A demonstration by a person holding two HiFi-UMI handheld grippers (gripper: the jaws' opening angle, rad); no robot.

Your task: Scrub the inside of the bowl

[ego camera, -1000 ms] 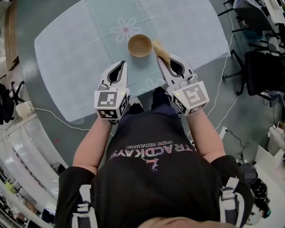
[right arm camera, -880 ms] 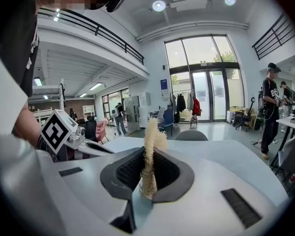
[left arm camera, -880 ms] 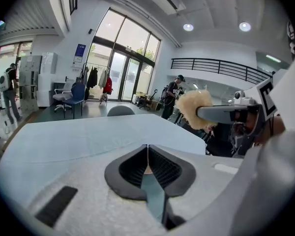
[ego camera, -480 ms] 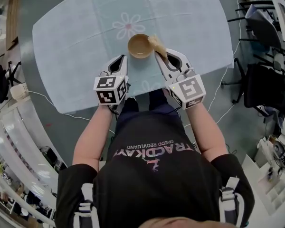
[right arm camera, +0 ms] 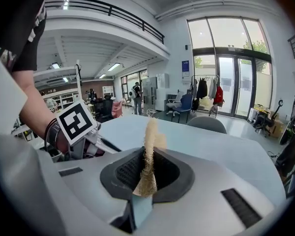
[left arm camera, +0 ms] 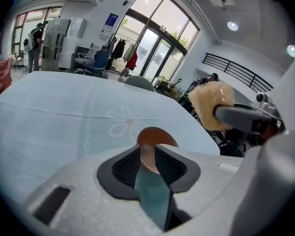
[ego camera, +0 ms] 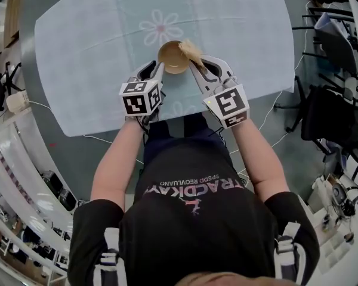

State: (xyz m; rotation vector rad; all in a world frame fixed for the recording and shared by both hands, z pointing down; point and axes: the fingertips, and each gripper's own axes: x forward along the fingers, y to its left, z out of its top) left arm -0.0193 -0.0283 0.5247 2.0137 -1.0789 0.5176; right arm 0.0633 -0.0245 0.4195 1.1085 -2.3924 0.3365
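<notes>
Bowl: wooden, upright, mouth up, on table near front edge, just below flower print. Loofah scrubber: flat, held edge-on, long axis running out of right hand-held gripper toward bowl's right rim, far tip over rim. Right jaws clamped on scrubber's near end. Left hand-held gripper at bowl's near-left rim. Its jaws have just been opening and stand apart, bowl wall showing in gap, no squeeze visible.
</notes>
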